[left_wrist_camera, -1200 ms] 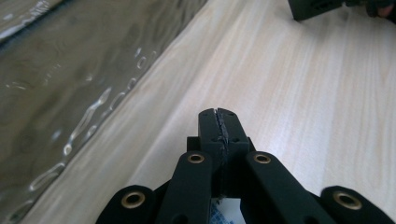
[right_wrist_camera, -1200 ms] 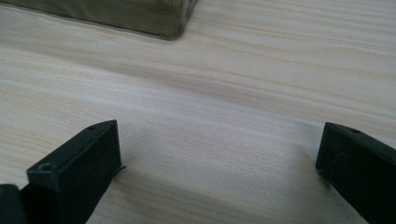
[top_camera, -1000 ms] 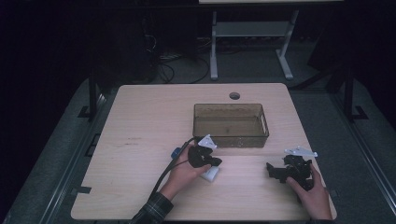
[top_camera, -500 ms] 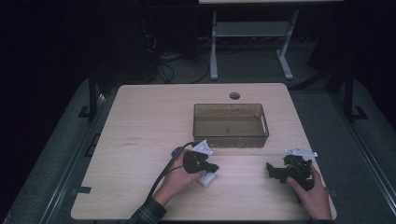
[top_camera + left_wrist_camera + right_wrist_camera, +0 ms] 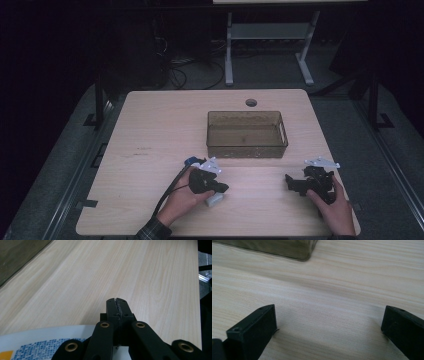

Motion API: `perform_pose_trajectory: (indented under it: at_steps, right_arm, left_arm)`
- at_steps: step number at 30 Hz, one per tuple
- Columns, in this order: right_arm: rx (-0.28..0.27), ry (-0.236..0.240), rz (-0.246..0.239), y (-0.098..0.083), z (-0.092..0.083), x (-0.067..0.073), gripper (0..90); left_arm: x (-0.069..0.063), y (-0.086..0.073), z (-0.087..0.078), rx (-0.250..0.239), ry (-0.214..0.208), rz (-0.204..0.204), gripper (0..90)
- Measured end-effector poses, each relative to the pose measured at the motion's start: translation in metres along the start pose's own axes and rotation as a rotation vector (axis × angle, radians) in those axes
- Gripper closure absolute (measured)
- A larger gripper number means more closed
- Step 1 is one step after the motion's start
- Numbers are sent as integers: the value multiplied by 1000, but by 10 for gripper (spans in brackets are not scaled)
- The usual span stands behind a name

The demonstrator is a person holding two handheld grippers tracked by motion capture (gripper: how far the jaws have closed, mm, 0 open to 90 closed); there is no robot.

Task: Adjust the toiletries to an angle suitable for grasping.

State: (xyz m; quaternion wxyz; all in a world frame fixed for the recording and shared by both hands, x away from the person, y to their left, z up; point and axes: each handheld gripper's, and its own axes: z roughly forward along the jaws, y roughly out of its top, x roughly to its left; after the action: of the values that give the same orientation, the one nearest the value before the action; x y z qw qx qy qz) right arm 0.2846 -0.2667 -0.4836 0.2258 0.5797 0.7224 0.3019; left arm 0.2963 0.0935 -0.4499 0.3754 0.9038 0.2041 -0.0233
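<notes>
In the lower middle of the high view we hold the left gripper (image 5: 212, 183) low over the table (image 5: 150, 140), its jaws pressed together with nothing between them; a white packet with blue print (image 5: 37, 345) lies under it, showing at the bottom left of the left gripper view. At the lower right, our right gripper (image 5: 297, 184) rests on the wood with jaws spread wide and empty. The brown bin (image 5: 247, 148) sits above both, centre frame.

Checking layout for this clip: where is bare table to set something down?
Free: the table's left half beside the brown bin, and the strip between the left gripper and the right gripper. Crowded: the near edge at the white box under the left gripper.
</notes>
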Motion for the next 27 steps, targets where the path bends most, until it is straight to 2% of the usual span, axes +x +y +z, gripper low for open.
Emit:
perform_pose_trajectory:
  at_steps: [5, 15, 20, 21, 25, 27]
  right_arm:
    - [0, 0, 0, 0, 0, 0, 0]
    - [0, 0, -1, 0, 0, 0, 0]
    - [0, 0, -1, 0, 0, 0, 0]
    - [0, 0, 0, 0, 0, 0, 0]
    - [0, 0, 0, 0, 0, 0, 0]
    - [0, 0, -1, 0, 0, 0, 0]
  left_arm:
    - [-3, -8, -7, 8, 10, 13, 900]
    - [-6, -22, -22, 1, 29, 2, 900]
    - [-8, -29, -25, 13, 37, 2, 900]
    - [-9, -32, -28, 30, 43, 5, 900]
    - [-11, -40, -31, 47, 52, 5, 900]
    - [-12, -44, -33, 43, 57, -5, 900]
